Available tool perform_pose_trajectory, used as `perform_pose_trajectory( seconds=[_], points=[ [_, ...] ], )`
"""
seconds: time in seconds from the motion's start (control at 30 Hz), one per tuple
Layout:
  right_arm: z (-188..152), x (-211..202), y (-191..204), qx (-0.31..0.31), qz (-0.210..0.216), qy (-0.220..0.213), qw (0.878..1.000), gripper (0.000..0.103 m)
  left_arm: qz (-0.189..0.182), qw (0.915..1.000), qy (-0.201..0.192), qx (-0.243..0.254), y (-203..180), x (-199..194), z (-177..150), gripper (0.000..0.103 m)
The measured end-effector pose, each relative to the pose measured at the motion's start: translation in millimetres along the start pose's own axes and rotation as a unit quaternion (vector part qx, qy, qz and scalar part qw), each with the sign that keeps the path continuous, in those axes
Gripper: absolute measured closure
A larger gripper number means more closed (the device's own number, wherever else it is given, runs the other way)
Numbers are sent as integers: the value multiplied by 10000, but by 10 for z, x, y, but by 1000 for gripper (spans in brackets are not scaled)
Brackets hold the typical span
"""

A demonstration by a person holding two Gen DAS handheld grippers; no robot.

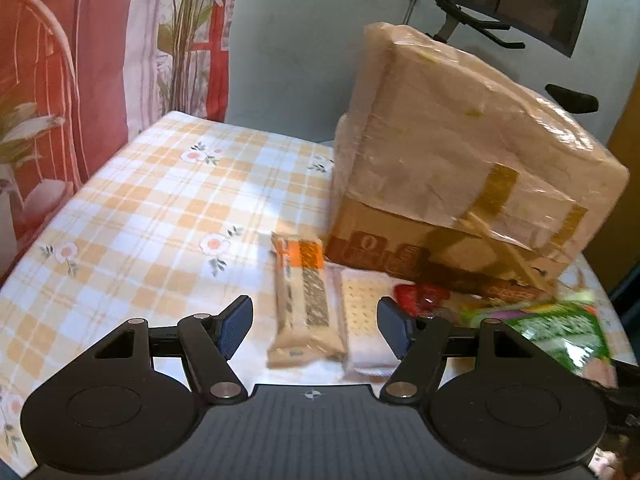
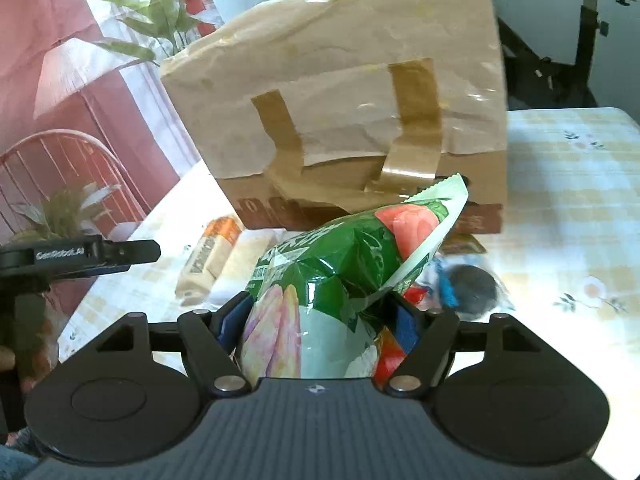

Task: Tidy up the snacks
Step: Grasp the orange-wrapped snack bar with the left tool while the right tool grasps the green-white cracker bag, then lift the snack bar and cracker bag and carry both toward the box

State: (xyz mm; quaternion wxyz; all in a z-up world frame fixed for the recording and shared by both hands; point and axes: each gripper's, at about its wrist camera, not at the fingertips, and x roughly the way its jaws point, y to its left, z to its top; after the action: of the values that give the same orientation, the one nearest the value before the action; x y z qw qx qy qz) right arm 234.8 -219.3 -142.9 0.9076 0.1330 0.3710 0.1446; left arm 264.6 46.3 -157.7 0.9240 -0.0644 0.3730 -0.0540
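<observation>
Green snack bag [image 2: 340,280] is squeezed by the right gripper [image 2: 320,320], tipped up toward the box [image 2: 340,112]. Left gripper [image 1: 316,326] (jaws wide, nothing held) is pointed down at the long bar [image 1: 304,300].

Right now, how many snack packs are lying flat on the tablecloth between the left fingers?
2: an orange-and-tan bar and a white cracker pack touching its right side, both in front of the taped box. More snacks sit further right, partly hidden.
</observation>
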Motion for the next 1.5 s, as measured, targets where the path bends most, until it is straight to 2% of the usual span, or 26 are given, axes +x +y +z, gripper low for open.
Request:
perform_pose_trajectory(
  seconds=[0.33, 0.47, 0.63, 0.7, 0.73, 0.9, 1.03, 1.27, 1.5],
  points=[
    [4, -51, 44, -104, -144, 54, 9998, 29, 187, 9995, 113, 234, -74, 535, 106, 32],
    [26, -41, 51, -242, -149, 91, 9996, 30, 342, 9992, 64, 172, -83, 704, 138, 32],
    [38, -35, 12, -203, -209, 105, 9995, 29, 436, 9987, 236, 73, -62, 914, 158, 34],
    [38, -32, 14, -200, -206, 100, 9995, 29, 397, 9987, 329, 21, -36, 947, 154, 45],
    [38, -31, 18, -199, -205, 98, 9995, 29, 350, 9986, 387, -5, -20, 947, 145, 60],
    [34, -18, 36, -190, -190, 82, 9996, 29, 335, 9984, 416, 193, 5, 783, 19, 62],
    [23, -12, 53, -185, -180, 79, 9996, 29, 279, 9986, 437, 78, 58, 586, -118, 63],
    [-25, -41, 123, -216, -121, 72, 9997, 29, 152, 9997, 178, -7, 33, 140, -293, 63],
    [-112, -126, 236, -440, -36, 82, 9990, 30, 81, 9999, -69, -72, -6, -32, -329, 63]
  ],
)
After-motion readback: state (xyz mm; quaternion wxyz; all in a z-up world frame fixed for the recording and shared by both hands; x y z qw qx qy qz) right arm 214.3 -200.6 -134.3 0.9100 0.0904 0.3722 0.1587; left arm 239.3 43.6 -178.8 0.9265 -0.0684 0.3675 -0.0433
